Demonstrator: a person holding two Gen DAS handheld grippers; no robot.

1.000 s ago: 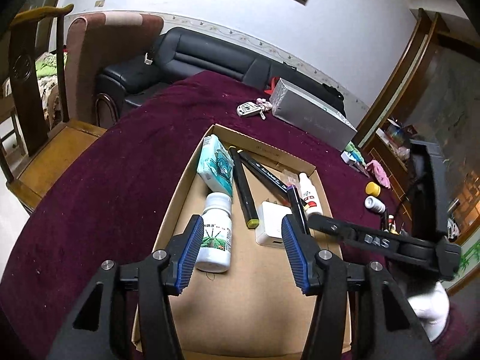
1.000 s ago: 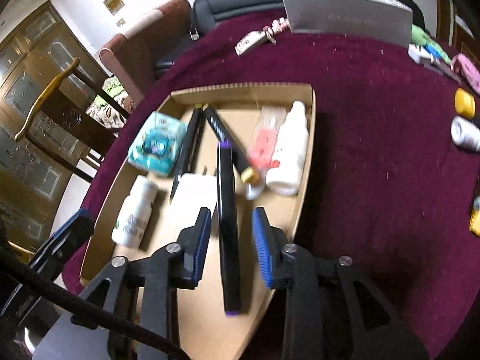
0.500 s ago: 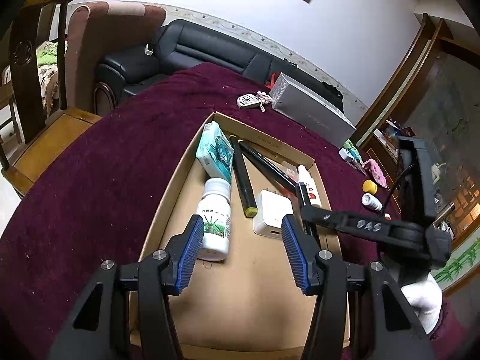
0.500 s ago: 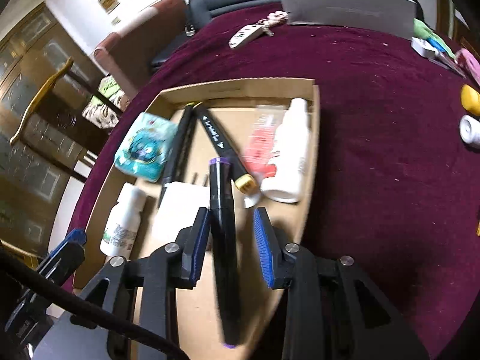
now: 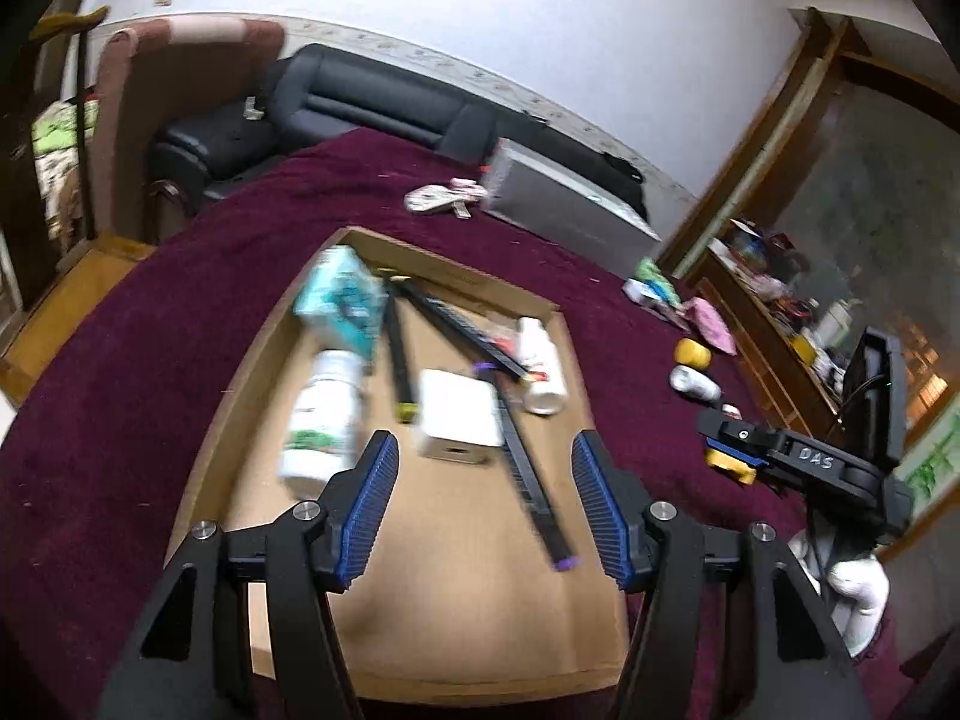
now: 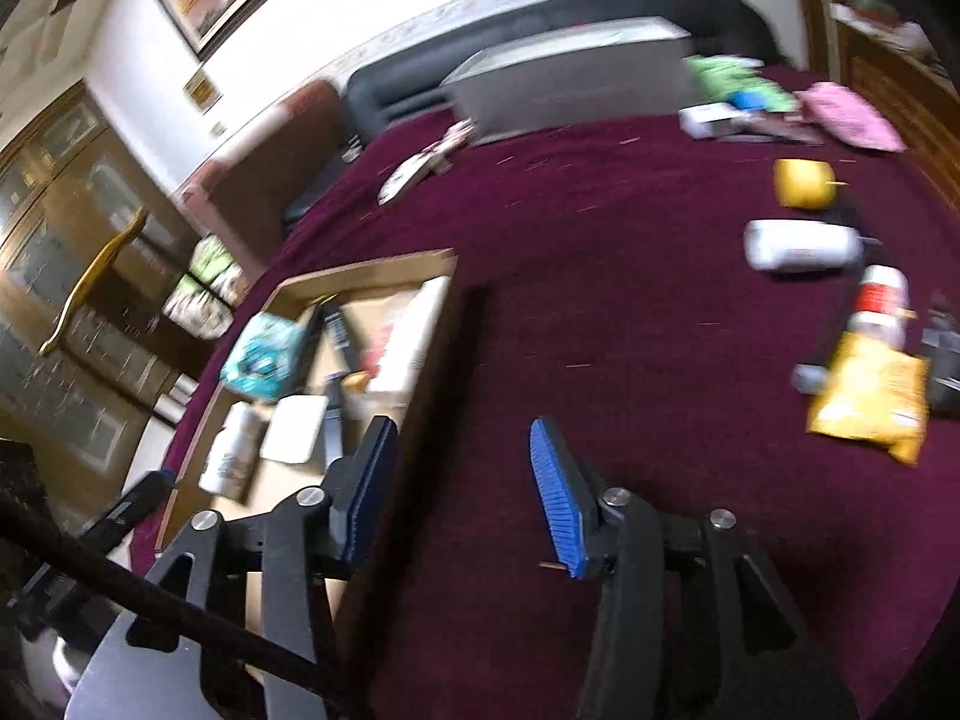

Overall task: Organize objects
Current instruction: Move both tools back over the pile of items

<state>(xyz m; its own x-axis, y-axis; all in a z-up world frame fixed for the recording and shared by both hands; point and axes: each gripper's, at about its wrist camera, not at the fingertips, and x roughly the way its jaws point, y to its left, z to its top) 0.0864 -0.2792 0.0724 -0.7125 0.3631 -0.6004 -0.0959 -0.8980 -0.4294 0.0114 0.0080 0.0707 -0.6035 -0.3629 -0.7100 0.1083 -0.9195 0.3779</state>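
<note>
While the purple-capped marker lies in the cardboard tray, each hand-held gripper (left, right) gapes empty.

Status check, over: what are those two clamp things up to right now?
Left hand-held gripper open, over shallow cardboard tray. Right hand-held gripper open, empty. Purple-capped black marker lies in tray. Yellow snack packet on maroon cloth.

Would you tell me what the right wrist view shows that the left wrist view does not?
Only the right wrist view shows the yellow snack bag lying on the cloth. Only the left wrist view shows the purple-tipped marker full length in the cardboard tray, and the left gripper open. Both share the tray, white pill bottle, teal packet and grey box.
</note>
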